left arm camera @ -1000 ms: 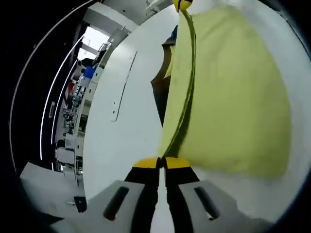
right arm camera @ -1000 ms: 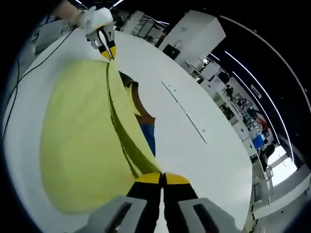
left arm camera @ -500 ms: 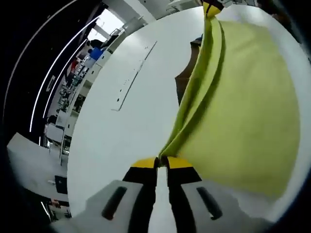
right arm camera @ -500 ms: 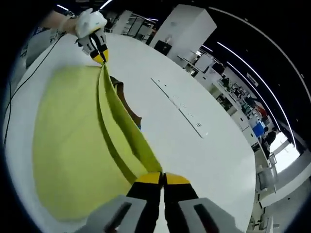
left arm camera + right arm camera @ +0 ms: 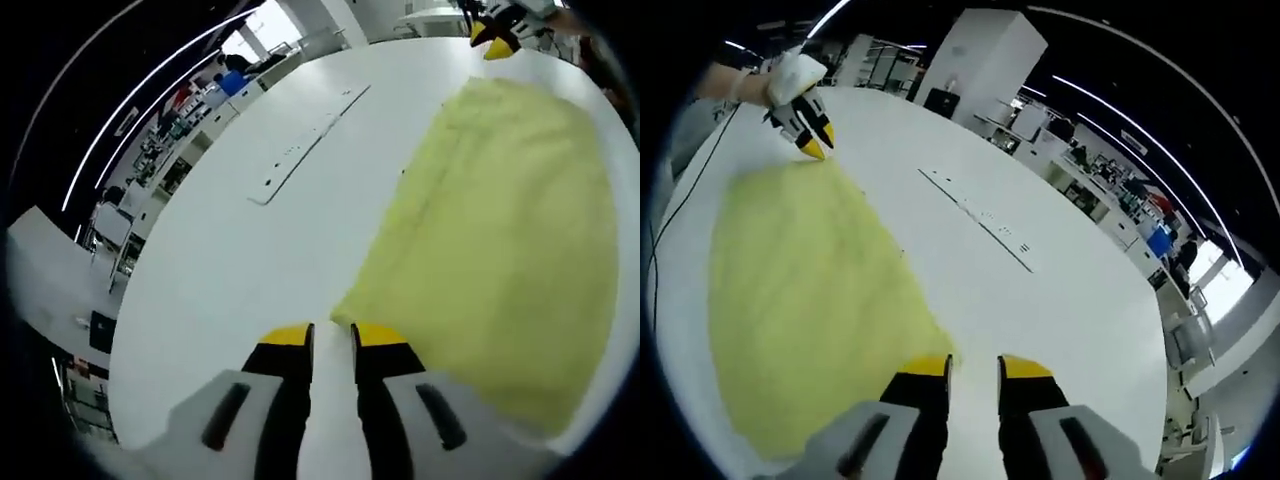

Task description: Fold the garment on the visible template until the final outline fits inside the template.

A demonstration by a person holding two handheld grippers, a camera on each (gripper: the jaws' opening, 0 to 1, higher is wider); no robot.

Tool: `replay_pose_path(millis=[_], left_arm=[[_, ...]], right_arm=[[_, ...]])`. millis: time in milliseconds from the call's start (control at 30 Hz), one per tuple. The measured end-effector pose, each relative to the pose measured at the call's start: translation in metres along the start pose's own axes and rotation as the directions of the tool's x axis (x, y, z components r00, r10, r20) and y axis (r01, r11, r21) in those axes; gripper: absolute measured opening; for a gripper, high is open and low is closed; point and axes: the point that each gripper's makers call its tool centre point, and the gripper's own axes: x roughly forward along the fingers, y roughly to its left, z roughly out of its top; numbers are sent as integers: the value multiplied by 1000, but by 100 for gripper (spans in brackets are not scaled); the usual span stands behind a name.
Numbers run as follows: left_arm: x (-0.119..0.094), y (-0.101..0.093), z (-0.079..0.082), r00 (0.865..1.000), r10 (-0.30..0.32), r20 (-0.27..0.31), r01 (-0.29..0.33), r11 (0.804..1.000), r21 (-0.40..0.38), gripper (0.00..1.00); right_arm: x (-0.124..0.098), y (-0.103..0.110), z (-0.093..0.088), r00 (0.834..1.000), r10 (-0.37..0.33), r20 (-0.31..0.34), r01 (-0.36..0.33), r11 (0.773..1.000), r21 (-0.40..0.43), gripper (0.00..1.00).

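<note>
A yellow garment lies flat on a big white table. In the left gripper view it spreads from the middle out to 3 o'clock. The left gripper sits at 6 o'clock with its two yellow-tipped jaws a little apart, and nothing is between them (just bare table shows in the gap). One corner of the garment lies just beside its tips. The right gripper is up at 1 o'clock, near the far edge of the cloth.

In the right gripper view, the garment fills the side toward 9 o'clock. The right gripper is at 6 o'clock, jaws parted and holding nothing. The left gripper, held by a hand, is at 11 o'clock, its tips by the cloth's far corner. A thin marked strip lies on the table toward 12 o'clock.
</note>
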Motion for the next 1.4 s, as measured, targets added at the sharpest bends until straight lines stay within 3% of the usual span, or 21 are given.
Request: replay_pose_path(millis=[67,100,167,200,267,433,633,667,867,1033,1133,1300,1400], left_arm=[[-2,-1,0,1000,-7,9,7,1000,-18,15],[-3,-8,1,999,-42,29,43,998,-38,21],[-2,-16,5,993,-90,74,95,994,-62,46],[-2,-19,3,991,-111,72,118,989,-93,52],[-5,-18,7,985,-125,121,145,974,-174,56],[-12,-21,9,969,-164,186,204,954,-219,77],[-23,-27,15,938,-210,274,286,917,-278,98],[-26,-28,16,934,-218,283,297,913,-279,99],[-37,-27,20,920,-206,333,318,890,-328,99],[-53,-31,26,899,-195,391,345,866,-363,99],[-59,-34,23,901,-186,391,336,870,-361,97],[-71,-39,19,891,-173,419,352,847,-399,96],[-76,-43,16,889,-181,421,359,845,-397,95]], right_arm=[[-2,3,-2,1000,5,5,-6,999,33,15],[-2,8,-1,999,25,21,-26,997,72,18],[-2,19,0,996,79,44,-84,988,132,30],[-2,23,1,994,96,60,-105,980,168,41],[-3,28,2,989,129,77,-142,968,206,52],[-8,37,4,976,186,116,-212,939,271,72],[-14,41,3,967,216,135,-248,915,317,95],[-15,41,3,966,219,136,-252,911,327,100],[-23,43,4,967,218,132,-249,915,317,100],[-31,44,7,965,214,150,-254,903,346,99],[-36,46,6,965,217,149,-256,903,345,98],[-47,47,6,966,206,158,-251,897,364,97],[-53,49,3,967,202,152,-246,898,365,96]])
